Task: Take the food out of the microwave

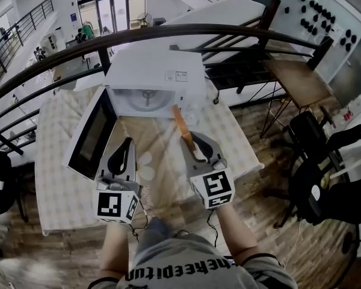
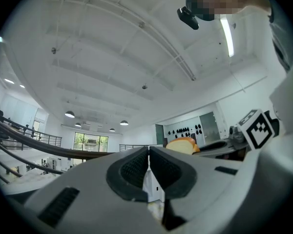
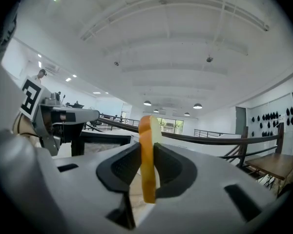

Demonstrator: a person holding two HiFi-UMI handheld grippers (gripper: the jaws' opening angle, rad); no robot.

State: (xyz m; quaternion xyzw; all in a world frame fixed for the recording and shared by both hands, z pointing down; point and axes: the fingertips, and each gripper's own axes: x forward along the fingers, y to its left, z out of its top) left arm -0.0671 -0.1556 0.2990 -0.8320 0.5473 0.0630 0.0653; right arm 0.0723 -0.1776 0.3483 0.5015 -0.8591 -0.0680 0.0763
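Likely light and crushable, the bread slice (image 3: 146, 130) sits clamped across its faces in the right gripper (image 3: 147, 165); left gripper (image 2: 149, 165) closed, empty.

The floor (image 1: 325, 251) is brown wood. A dark curved rail (image 1: 168, 31) runs behind the worktop (image 1: 54, 179), which has a checked cloth. Black chairs (image 1: 307, 188) stand on the right. Round lamps (image 3: 197, 106) shine on the white ceiling (image 2: 112, 57). Big windows (image 1: 111, 5) glow far back.

I see: checkered-cloth counter (image 1: 55, 185) | dark curved railing (image 1: 240, 31) behind it | wooden table (image 1: 298, 80) right | black chair (image 1: 307, 131) nearby
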